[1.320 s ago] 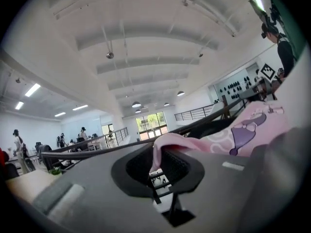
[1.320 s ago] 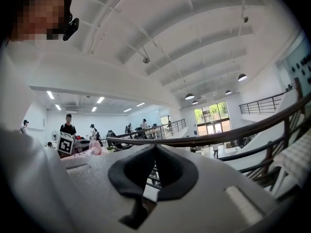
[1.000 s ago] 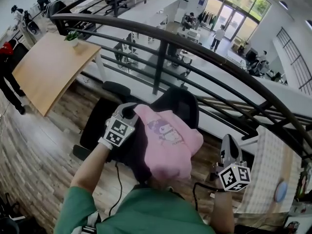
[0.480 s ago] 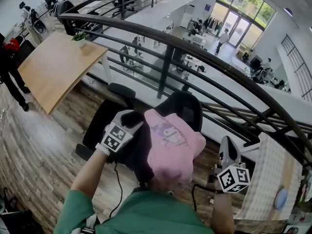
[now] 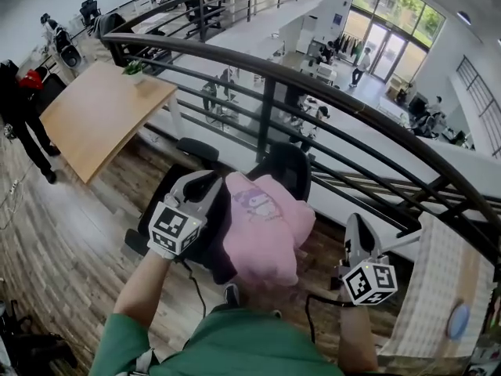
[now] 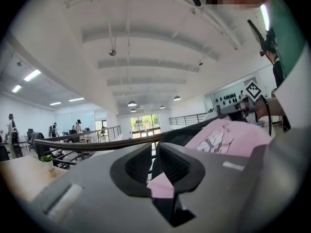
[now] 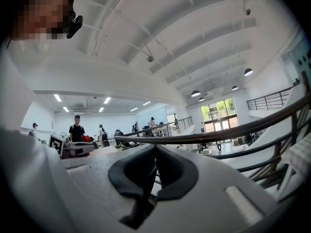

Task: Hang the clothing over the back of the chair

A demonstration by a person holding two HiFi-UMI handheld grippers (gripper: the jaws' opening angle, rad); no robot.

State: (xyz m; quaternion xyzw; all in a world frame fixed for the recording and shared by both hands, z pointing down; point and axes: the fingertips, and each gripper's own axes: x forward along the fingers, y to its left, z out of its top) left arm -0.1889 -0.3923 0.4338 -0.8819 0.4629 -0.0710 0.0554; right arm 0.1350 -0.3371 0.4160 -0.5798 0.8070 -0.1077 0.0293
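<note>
Since 1 second ago, little has been changed in how the clothing lies. It is draped in a pink heap over the top of the chair back, with more of it hanging on the near side. The left gripper has been re-set at the clothing's left edge. Its jaws have just been closing, and in the left gripper view a pink fold is seen pinched low between them, so the cloth is judged to be grasped. The right gripper is held well apart to the right. In its own view the jaws are clenched on nothing.

The step in hand is judged to be the tidying of the drape, as the hanging itself looks largely done. For the next move, the held edge would need to be drawn up and outward so the bunched cloth is spread evenly over the back, then let go. Beyond the chair, a railing and a table are seen.
</note>
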